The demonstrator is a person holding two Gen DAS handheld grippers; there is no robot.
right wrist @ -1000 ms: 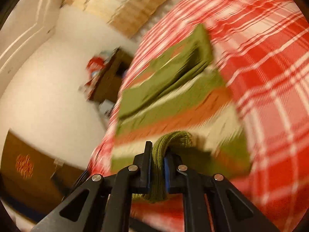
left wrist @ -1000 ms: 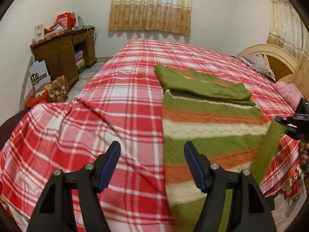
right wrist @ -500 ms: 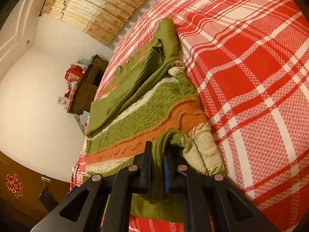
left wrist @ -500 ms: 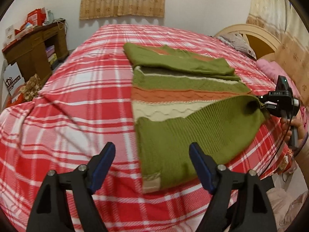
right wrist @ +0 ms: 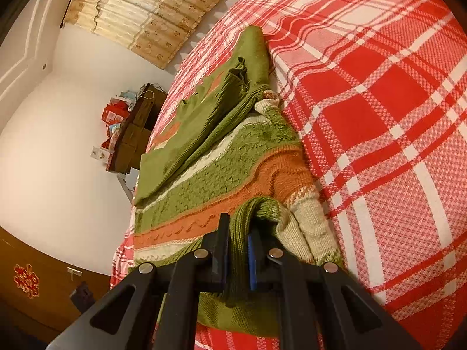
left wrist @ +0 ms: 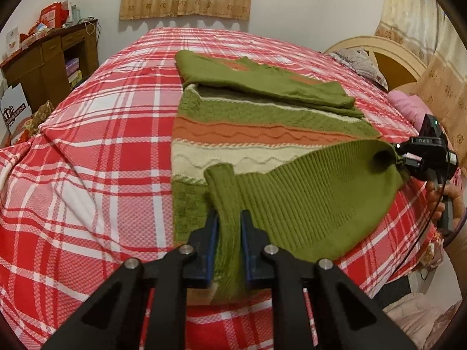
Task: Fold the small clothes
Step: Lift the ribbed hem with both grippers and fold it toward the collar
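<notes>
A knitted sweater [left wrist: 262, 134] with green, orange and cream stripes lies on the red plaid bed, its sleeves folded across the top. My left gripper [left wrist: 228, 224] is shut on the sweater's green ribbed hem at its left corner. My right gripper [right wrist: 238, 233] is shut on the hem at the other corner and also shows in the left wrist view [left wrist: 420, 157], at the bed's right edge. The hem [left wrist: 306, 198] is lifted and stretched between the two grippers, folded up over the lower stripes.
The red plaid bed cover [left wrist: 102, 145] spreads all around the sweater. A wooden desk [left wrist: 49, 55] with boxes stands at the far left. A headboard [left wrist: 379, 55] and a pink pillow [left wrist: 408, 108] are at the right.
My left gripper was open above the bed; it has closed on the hem's left corner. My right gripper has kept its hold and carried the hem up over the sweater.
</notes>
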